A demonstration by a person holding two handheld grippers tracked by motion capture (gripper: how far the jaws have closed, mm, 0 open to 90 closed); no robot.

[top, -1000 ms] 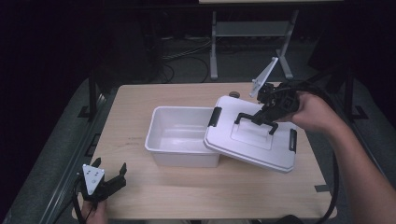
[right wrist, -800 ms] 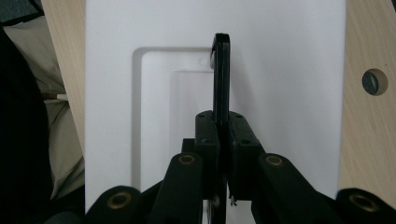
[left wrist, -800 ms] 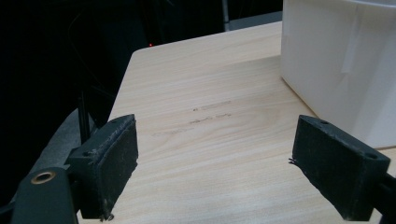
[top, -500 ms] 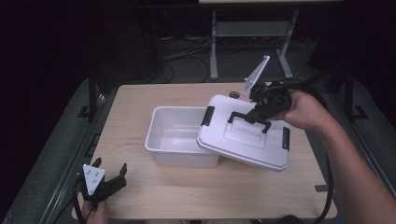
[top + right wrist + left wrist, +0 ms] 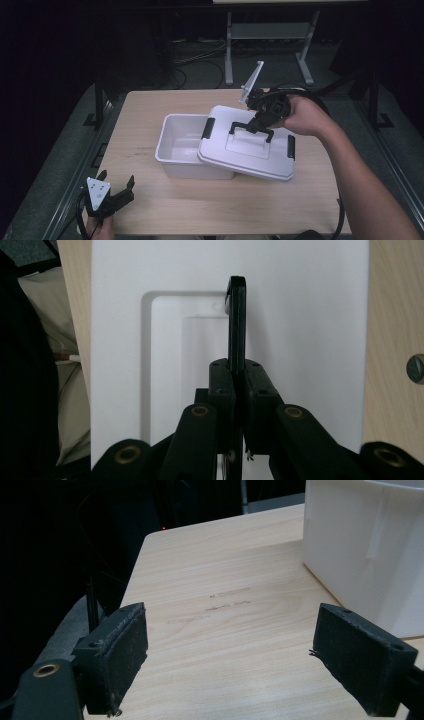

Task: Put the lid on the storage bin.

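A: Where does the right gripper (image 5: 260, 122) stand?

B: Over the white lid (image 5: 247, 150) — its jaws are clamped on the lid's black handle (image 5: 251, 131). In the right gripper view the handle (image 5: 236, 320) runs edge-on between the two pads, which press on it from both sides.

A: And the lid itself?

B: It sits tilted, its left edge lying across the right part of the white bin (image 5: 182, 145), its right part beyond the bin's rim, above the wooden table (image 5: 150, 105). A black latch shows at each end.

A: The left gripper (image 5: 116, 192)?

B: Near the table's front left corner, well apart from the bin. Its jaws stand wide with bare tabletop (image 5: 225, 630) between them; the bin's wall (image 5: 360, 545) rises at the right of that view.
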